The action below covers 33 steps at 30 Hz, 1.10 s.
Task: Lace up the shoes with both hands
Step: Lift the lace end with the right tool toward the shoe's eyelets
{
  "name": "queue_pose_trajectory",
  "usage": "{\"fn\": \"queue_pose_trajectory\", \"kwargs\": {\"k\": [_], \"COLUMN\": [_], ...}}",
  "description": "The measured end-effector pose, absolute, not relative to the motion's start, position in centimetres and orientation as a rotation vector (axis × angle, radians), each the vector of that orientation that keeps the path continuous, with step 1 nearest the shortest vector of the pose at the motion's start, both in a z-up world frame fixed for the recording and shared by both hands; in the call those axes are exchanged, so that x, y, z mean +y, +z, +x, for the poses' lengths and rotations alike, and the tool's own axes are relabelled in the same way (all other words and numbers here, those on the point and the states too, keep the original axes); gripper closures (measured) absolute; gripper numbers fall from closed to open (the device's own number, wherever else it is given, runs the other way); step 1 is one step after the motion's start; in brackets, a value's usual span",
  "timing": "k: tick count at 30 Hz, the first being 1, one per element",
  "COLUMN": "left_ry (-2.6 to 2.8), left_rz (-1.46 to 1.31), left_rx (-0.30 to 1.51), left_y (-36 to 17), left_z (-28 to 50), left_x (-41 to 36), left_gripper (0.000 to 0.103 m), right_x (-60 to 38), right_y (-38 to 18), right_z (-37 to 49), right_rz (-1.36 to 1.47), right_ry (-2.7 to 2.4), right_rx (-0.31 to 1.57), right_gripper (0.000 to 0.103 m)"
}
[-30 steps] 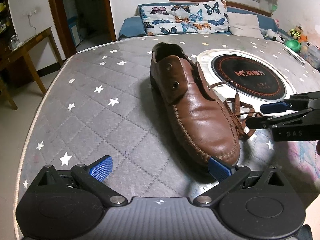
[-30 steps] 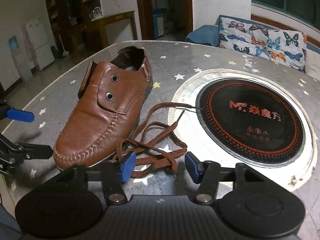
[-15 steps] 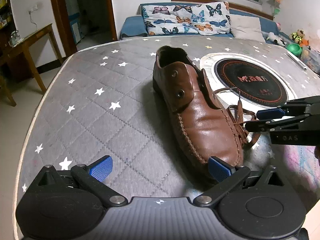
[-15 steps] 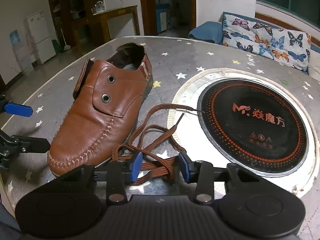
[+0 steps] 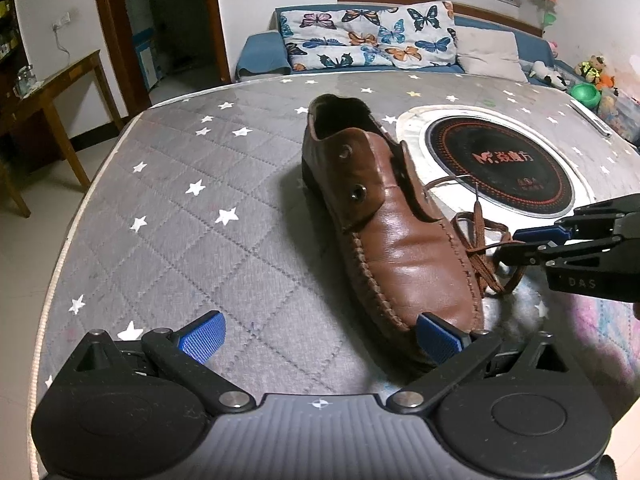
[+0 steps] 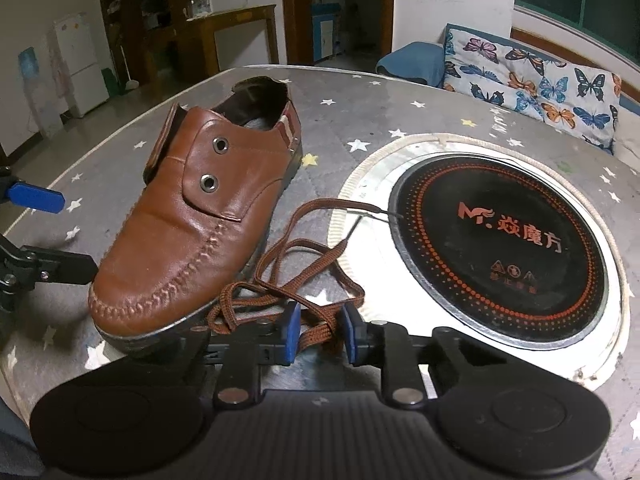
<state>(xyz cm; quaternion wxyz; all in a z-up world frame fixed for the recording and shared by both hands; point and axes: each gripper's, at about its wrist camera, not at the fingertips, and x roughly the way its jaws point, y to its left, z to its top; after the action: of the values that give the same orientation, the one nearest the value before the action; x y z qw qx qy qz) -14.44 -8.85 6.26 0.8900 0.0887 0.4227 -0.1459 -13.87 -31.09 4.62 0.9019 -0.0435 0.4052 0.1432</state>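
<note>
Brown flat woven shoelace (image 6: 304,280) is lying loose in a tangle on the grey star-print quilted surface (image 5: 192,216), right beside the toe of the brown leather shoe (image 6: 188,240), so grab one strand near an end, not the whole knot. Your right tool (image 6: 318,330) has just been closing with lace between its blue pads, though they aren't pinching yet. Left tool (image 5: 320,338) is spread wide, empty, one pad touching the toe.

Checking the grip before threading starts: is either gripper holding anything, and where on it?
Left gripper: nothing. Right gripper: jaws have been closing around the tangled middle of the shoelace, not yet clamping.
</note>
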Motion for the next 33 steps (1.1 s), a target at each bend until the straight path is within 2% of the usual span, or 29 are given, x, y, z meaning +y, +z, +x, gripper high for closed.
{"fn": "queue_pose_trajectory", "kwargs": {"k": [11,15,20,33], "left_ry": [-0.362,-0.373,-0.387,-0.386], "left_rz": [0.199,0.218,0.229,0.226], "left_rx": [0.897,0.896,0.913,0.924], "left_y": [6.0,5.8,5.2,4.6], "left_z": [-14.7,-14.8,-14.6,-13.8], "left_x": [-10.9,-11.9,-13.1,-13.5], "left_gripper": [0.0,0.0,0.0,0.0], "right_x": [-32.7,-32.7,-32.5,-30.8], "right_y": [5.2,5.7,6.2,5.7], "right_z": [-14.2,-14.2,-13.8,-12.1], "right_rz": [-0.106,-0.115,-0.111,-0.103], "right_ry": [0.248,0.252,0.26,0.338], "right_rx": [0.838,0.823,0.802,0.8], "right_gripper": [0.082,0.072,0.065,0.065]}}
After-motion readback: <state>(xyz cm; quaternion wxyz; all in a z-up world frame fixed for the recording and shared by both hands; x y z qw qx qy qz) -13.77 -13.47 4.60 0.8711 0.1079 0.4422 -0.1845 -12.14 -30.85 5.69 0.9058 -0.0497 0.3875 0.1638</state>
